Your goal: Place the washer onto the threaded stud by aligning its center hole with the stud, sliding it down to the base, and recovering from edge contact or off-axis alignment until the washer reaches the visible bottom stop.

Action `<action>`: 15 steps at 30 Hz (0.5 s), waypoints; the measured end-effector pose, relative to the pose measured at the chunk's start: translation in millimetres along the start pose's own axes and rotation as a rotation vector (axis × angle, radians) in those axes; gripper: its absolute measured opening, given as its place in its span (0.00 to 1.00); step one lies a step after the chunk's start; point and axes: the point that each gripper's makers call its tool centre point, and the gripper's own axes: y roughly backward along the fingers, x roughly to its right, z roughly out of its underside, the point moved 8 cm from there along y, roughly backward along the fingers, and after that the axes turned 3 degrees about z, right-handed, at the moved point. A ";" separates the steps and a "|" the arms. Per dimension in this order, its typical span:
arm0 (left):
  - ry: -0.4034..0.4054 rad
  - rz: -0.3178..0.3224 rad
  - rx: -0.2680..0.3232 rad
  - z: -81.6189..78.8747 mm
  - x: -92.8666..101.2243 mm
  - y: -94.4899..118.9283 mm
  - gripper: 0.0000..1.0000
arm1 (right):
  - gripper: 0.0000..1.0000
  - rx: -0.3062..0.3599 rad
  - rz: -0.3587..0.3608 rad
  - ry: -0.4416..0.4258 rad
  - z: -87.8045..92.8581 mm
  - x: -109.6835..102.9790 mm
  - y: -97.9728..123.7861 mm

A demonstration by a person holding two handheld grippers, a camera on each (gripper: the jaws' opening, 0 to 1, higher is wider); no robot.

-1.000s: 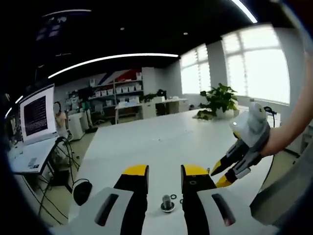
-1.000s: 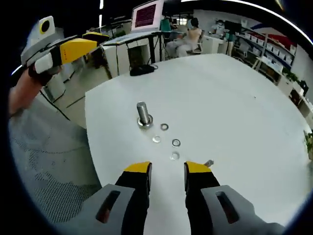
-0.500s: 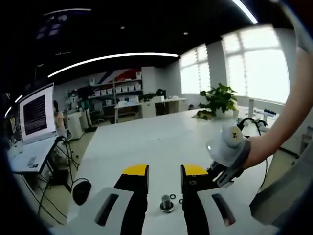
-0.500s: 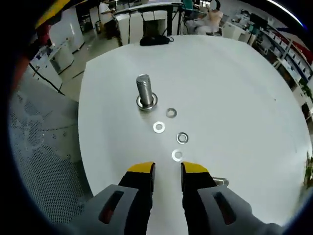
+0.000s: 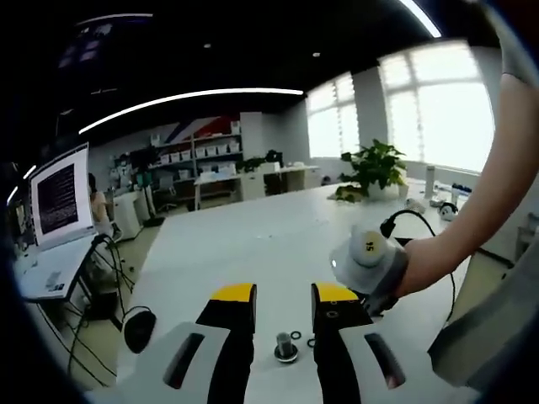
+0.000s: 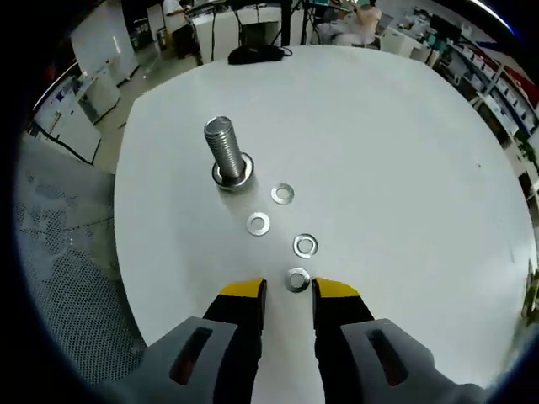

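A steel threaded stud (image 6: 226,153) stands upright on its flanged base on the white table (image 6: 404,168). Several flat washers lie loose to its right; the closest one (image 6: 296,279) lies just at the tips of my right gripper (image 6: 289,291), which is open with a narrow gap and holds nothing. In the left gripper view the stud (image 5: 285,346) shows low between the jaws of my left gripper (image 5: 284,295), which is open and empty. The right gripper (image 5: 367,263), in a person's hand, reaches down from the right, its tips hidden behind my left jaw.
The table's rounded edge runs close to the stud on the left, with grey mesh (image 6: 59,278) beyond it. A black object (image 6: 257,53) lies at the far edge. A lit monitor (image 5: 61,195) and a potted plant (image 5: 375,168) stand further off.
My right gripper has come down and forward towards the washers, so the closest washer now lies at its tips; its jaws have narrowed slightly. The left gripper and the stud have stayed put.
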 end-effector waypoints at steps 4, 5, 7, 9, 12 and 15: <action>0.002 0.002 -0.004 0.5 0.0 -0.8 0.24 | 0.24 -0.029 -0.026 -0.005 -1.9 2.1 -0.4; 0.002 0.002 -0.004 0.6 -0.2 -1.0 0.24 | 0.23 -0.037 -0.026 0.004 -2.9 2.5 -0.6; 0.002 0.001 -0.005 0.7 -0.7 -1.1 0.24 | 0.23 -0.053 -0.032 0.031 -3.5 2.6 -1.5; 0.007 0.003 -0.006 1.1 -0.7 -1.1 0.24 | 0.22 -0.061 -0.036 0.040 -4.4 2.0 -1.7; 0.006 0.007 -0.012 2.0 -0.1 -1.2 0.24 | 0.19 -0.072 -0.043 0.063 -5.0 1.6 -1.6; 0.000 0.012 -0.019 2.8 1.0 -1.6 0.24 | 0.17 -0.082 -0.045 0.088 -6.4 0.8 -1.7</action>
